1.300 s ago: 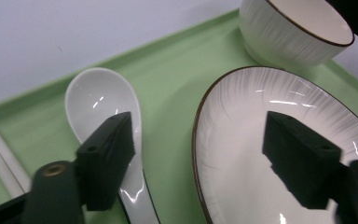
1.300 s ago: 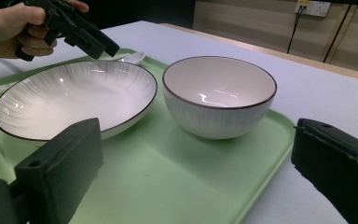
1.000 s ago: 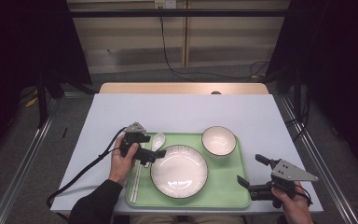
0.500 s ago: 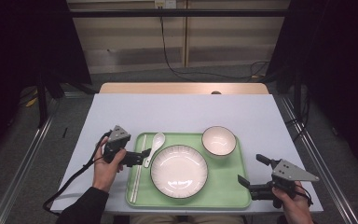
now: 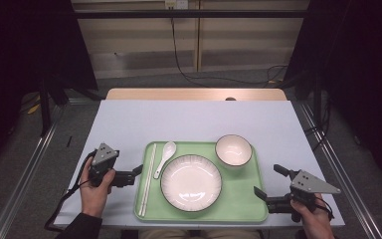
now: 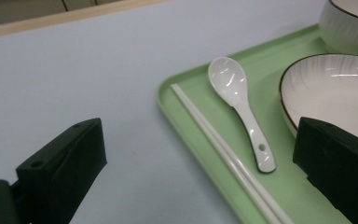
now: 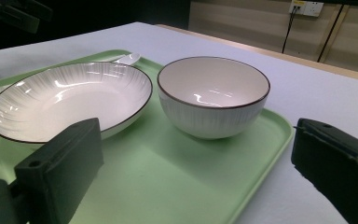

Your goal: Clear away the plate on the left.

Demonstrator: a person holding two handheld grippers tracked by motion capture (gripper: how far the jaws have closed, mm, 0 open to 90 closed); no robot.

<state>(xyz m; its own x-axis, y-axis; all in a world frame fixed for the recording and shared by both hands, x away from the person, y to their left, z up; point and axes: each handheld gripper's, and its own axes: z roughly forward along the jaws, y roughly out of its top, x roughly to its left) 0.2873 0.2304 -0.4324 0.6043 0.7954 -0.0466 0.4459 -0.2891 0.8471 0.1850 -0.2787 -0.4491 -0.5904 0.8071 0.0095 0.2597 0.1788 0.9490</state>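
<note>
The left gripper (image 5: 138, 172) rests on the table just off the tray's 9 o'clock edge, its jaws spread wide with nothing between them, pointing toward 3 o'clock at the tray. In the left gripper view, the gap between those jaws frames the spoon (image 6: 240, 106) and the chopsticks (image 6: 223, 154), both lying on the tray and clear of the jaws.

The right gripper (image 5: 268, 181) sits at the tray's 4 o'clock corner, jaws likewise spread and empty, aimed toward 10 o'clock. Its own view looks between them at the bowl (image 7: 213, 95) and the plate (image 7: 70, 100).

The green tray (image 5: 238, 201) lies on the near half of the pale table (image 5: 189, 119) and holds four things. The white chopsticks (image 5: 146, 179) lie together along its 9 o'clock edge, running from 12 to 6 o'clock. Just beside them, the white spoon (image 5: 164, 158) lies with its scoop toward 12 o'clock and handle toward 6. The wide, dark-rimmed plate (image 5: 191, 182) sits at the tray's centre, empty. The small bowl (image 5: 233, 150) stands upright at the tray's 1 o'clock corner, also empty, close to the plate's rim.
</note>
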